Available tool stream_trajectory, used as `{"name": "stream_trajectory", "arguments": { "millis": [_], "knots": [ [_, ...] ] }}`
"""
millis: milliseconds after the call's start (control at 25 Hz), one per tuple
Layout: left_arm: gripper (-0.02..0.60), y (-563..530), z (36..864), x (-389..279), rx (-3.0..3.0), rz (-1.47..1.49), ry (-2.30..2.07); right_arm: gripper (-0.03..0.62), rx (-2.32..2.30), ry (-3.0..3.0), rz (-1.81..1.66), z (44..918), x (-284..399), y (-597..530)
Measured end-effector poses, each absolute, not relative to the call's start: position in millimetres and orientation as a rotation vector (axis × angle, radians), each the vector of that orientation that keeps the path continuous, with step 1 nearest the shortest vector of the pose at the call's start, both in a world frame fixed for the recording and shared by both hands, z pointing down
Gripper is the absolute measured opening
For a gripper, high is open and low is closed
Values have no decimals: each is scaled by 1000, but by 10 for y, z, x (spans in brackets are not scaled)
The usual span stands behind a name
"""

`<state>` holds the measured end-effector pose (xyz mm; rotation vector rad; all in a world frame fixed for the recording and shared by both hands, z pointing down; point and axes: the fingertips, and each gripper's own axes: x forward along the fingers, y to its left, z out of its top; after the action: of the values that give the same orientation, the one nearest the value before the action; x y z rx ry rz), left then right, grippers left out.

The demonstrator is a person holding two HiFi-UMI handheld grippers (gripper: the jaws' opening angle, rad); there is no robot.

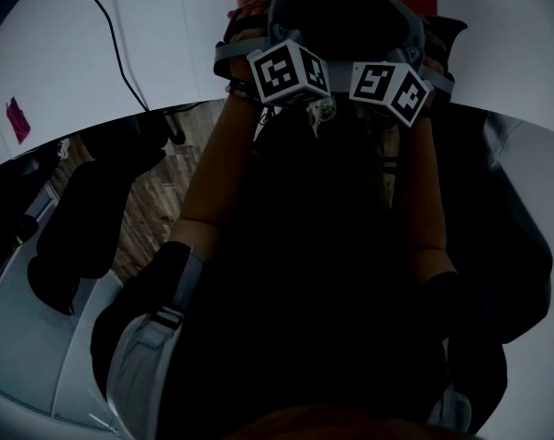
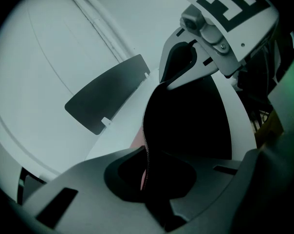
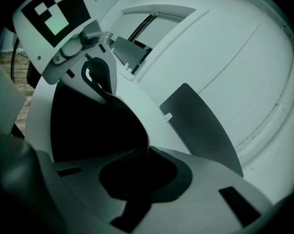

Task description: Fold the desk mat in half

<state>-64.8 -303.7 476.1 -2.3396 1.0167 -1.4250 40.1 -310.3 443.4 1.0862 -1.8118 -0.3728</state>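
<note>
- Grips the black desk mat (image 2: pixel 191 116) by its stitched edge (image 2: pixel 147 140) in the left hand-held gripper (image 2: pixel 148 177), jaws almost together and pressed onto the material.
- Grips the same mat in the right hand-held gripper (image 3: pixel 147 172), jaws likewise pinched down on the stitching.
- Holds both grippers side by side at 12 o'clock in the head view, marker cubes (image 1: pixel 286 71) nearly touching, over the near rim of the white bench (image 1: pixel 167 35).
- Stretches the mat from 6 o'clock up toward 1 o'clock in the left gripper view, ending in the opposite gripper's jaws.
- Mirrors that in the right gripper view: from 6 o'clock up toward 11 o'clock.
- Shows a reddish sliver of the mat's other face just at 9 o'clock of the stitching, beside the left jaws.
- Lying flat on the bench, at 10 o'clock from the mat and apart from it: a dark grey flap (image 2: pixel 108 99).
- Trailing across the bench at 11 o'clock in the head view, well apart from the grippers: a black cable (image 1: pixel 121 53).
- Cannot tell, in the dark lower head view, where the mat ends below the grippers.
</note>
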Motion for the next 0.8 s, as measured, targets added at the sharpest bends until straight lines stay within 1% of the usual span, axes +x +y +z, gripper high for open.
{"name": "stream_trajectory", "arguments": {
  "millis": [800],
  "knots": [
    [28, -3580, 4996, -578, -2343, -1504, 993, 43, 1041, -1800, -288, 4752, 483, -3643]
  ]
}}
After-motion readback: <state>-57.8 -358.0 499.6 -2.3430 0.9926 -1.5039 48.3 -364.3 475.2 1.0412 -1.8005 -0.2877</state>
